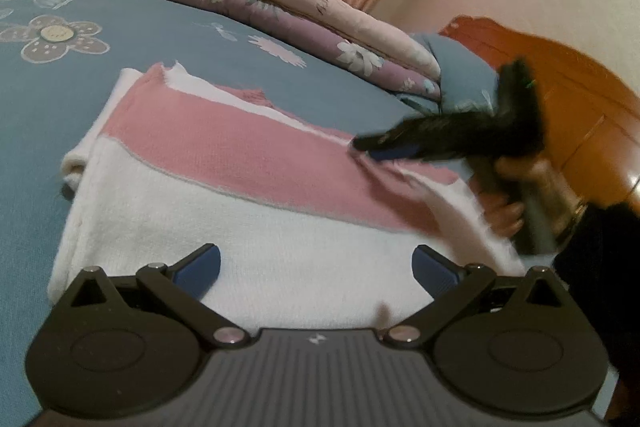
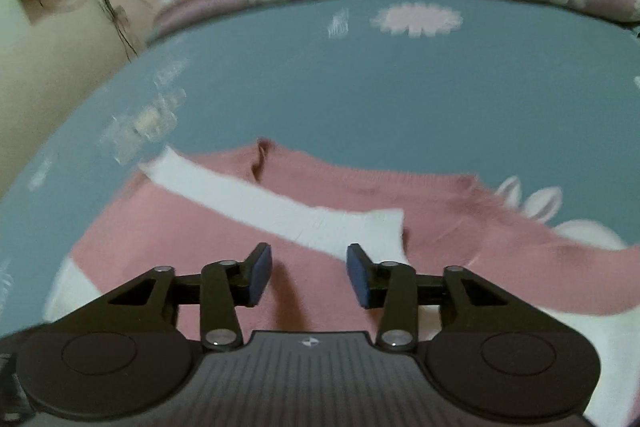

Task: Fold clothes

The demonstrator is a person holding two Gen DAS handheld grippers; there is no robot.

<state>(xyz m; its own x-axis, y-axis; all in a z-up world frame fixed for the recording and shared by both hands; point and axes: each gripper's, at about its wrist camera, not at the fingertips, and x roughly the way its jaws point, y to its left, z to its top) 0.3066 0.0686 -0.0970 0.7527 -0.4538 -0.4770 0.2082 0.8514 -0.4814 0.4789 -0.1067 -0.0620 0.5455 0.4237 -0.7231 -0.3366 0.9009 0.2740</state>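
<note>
Half-folded sweater, both grippers empty: the fold could slip.

The pink-and-white knitted sweater (image 1: pixel 224 163) lay folded on the blue flower-printed bedsheet (image 1: pixel 120 67), filling the lower middle of both wrist views. The left gripper (image 1: pixel 316 271) stood spread wide over the white band with nothing between its pads. The right gripper (image 2: pixel 308 275) was parted over the pink knit, pinching nothing, its blurred black body at the sweater's right edge in the left view. The risk, as I judged it: with neither gripper holding, the loose white strip (image 2: pixel 280 207) could slide back, or a jaw could snag the soft knit and drag the layers askew.
</note>
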